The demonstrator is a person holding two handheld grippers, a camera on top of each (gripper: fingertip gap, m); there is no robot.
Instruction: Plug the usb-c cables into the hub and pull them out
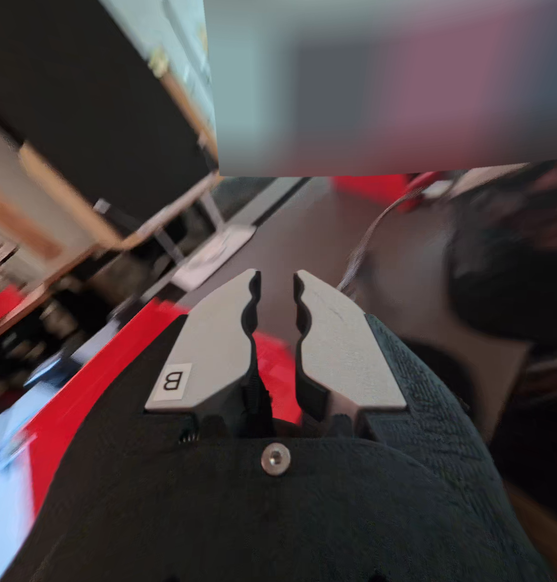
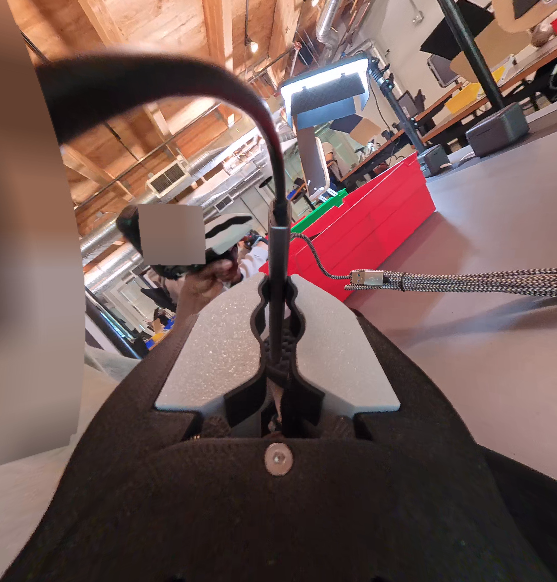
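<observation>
The right gripper (image 2: 277,282) clamps the slim dark hub (image 2: 276,267) edge-on and lifted off the grey table (image 2: 491,283), so if the braided cable (image 2: 315,261) plugged into its side (bundled with its spare metal plug (image 2: 367,278)) is tugged sideways, I judge the hub could twist between the pads. Only the right wrist view shows hub and plug. The blurred left view shows just the left gripper (image 1: 277,274), fingers parted and empty, near a braided cable (image 1: 362,245).
</observation>
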